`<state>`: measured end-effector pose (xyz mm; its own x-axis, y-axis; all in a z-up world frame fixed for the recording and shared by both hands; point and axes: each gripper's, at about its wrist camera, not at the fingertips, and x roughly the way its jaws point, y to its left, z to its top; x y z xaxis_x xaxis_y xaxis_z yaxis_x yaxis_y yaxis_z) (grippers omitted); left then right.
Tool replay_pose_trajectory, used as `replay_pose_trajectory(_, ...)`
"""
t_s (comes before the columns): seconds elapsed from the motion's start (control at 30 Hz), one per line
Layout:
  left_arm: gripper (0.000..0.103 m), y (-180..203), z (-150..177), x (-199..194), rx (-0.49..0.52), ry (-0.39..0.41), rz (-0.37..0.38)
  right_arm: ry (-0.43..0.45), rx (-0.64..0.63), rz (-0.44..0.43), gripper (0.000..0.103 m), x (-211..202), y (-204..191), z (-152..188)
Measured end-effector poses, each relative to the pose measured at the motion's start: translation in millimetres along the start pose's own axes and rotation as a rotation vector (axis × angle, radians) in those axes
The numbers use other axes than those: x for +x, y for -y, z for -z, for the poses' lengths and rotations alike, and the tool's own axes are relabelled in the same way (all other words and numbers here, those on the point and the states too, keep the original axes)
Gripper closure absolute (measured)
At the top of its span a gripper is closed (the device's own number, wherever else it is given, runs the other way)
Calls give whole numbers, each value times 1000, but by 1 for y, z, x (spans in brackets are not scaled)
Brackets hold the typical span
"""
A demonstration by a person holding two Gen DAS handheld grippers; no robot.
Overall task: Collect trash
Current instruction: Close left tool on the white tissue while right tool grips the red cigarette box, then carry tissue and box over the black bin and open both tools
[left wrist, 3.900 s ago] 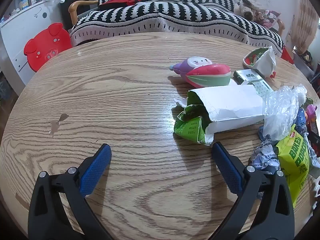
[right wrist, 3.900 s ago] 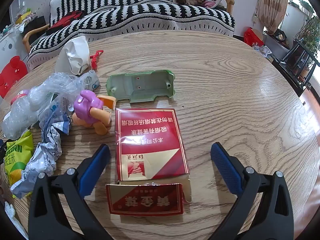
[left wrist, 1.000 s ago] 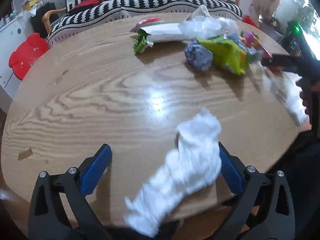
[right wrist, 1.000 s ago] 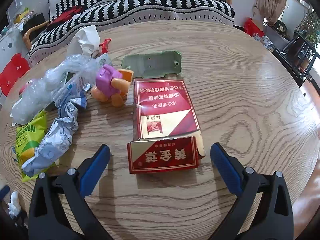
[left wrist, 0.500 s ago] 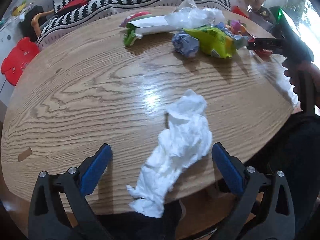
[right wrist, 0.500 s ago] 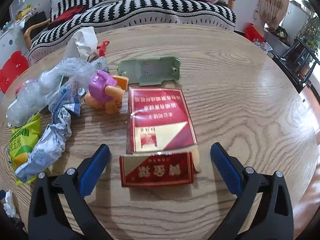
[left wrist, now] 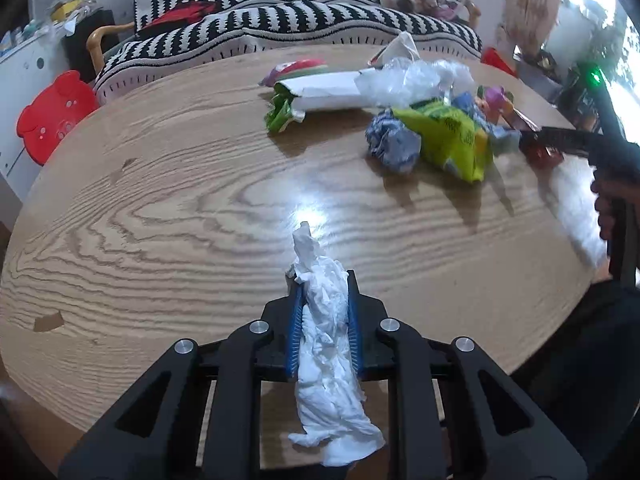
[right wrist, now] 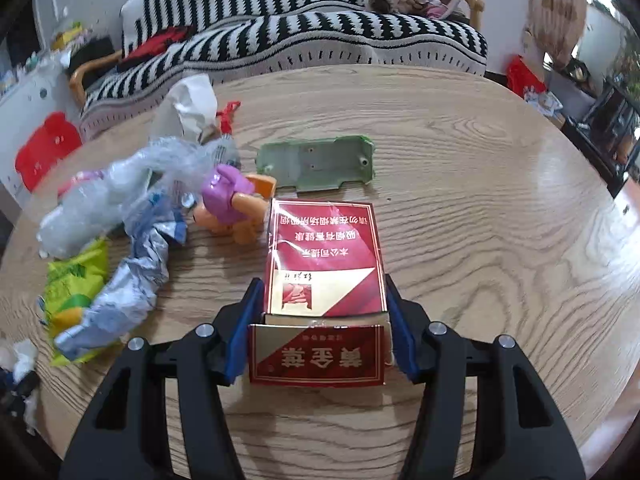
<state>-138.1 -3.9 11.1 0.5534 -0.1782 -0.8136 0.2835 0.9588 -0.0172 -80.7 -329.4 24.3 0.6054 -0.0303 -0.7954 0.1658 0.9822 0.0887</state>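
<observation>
A crumpled white tissue is squeezed into a long strip at the near edge of the wooden table, its lower end hanging past that edge and its tip sticking up toward the far side.

A red cigarette carton lies flat near the table's middle, its torn-open flap folded toward the near side.

To its left lies a heap: a clear plastic bag, a crumpled silver-blue wrapper, a yellow-green snack bag and a white paper bag at the far end.
</observation>
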Motion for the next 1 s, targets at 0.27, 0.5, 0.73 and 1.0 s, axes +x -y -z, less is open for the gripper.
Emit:
replay_pose_trajectory(0.27,85,27,-9,9,13,7,8,6,28,7,46,-7,10,6)
replay_pose_trajectory(0.5,85,40,-9,8,52,28,-44,14,63,-14,46,-11,20,11)
replay_pose_trajectory(0.73,85,83,-36,-33,65,70,104,294,175,-92,46,-101,52,21)
replay_pose_trajectory(1.0,85,243,-55,-72,320,81,347,351,285,-33,46,-203,157,106)
